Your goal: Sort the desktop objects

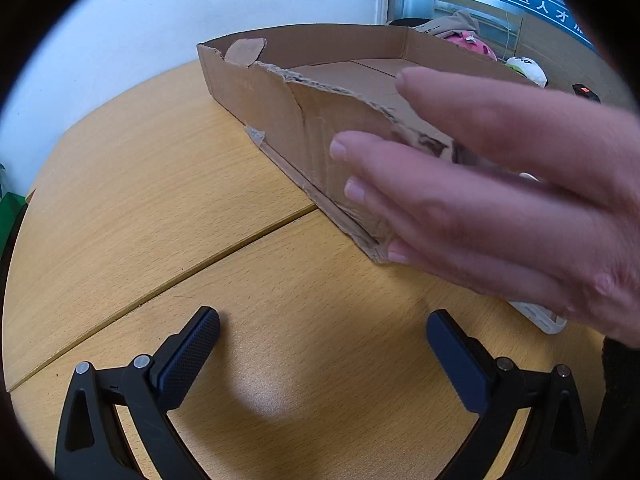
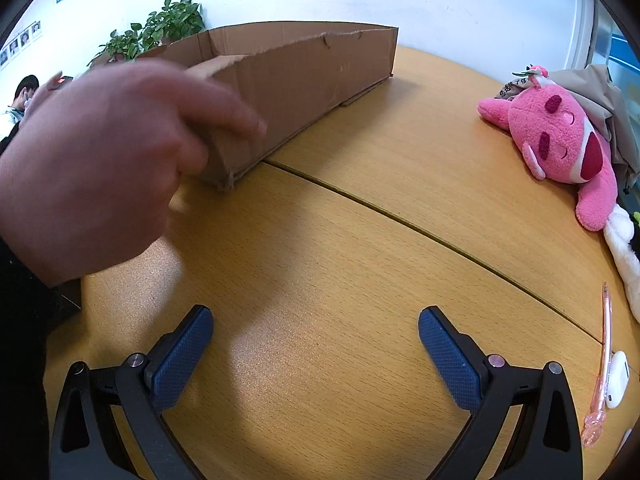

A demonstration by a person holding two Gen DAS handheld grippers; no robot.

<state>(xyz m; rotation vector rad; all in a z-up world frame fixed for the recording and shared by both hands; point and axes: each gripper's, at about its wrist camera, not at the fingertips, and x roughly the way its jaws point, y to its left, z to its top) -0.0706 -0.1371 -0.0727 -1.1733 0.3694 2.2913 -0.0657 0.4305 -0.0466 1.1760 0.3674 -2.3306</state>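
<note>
Two views show the same light wooden table [image 1: 132,208] from two sides.

In the left wrist view, the left gripper [image 1: 323,330] hangs just above the table with its dark blue pads spread wide and nothing between them. Ahead of it stands a shallow brown cardboard box [image 1: 272,92] with a torn near wall. A bare hand [image 1: 500,200] reaches in from the right, with its fingers stretched out in front of the near corner of the box; whether they touch the cardboard cannot be told. Under the hand, part of a white object [image 1: 540,318] lies on the table, mostly hidden. Behind the box, a pink plush toy [image 1: 472,44] shows over the far wall.

In the right wrist view, the right gripper [image 2: 316,328] is also released, its blue pads far apart over bare wood. The cardboard box [image 2: 312,76] stands ahead to the left, and the bare hand [image 2: 100,168] is at its near corner. The pink plush toy [image 2: 560,140] lies at the right edge of the table, well apart from the box. A pink transparent pen [image 2: 604,360] and a small white case [image 2: 618,378] lie just beside each other, near the right finger. A green leafy plant [image 2: 160,28] stands behind the box.
</note>
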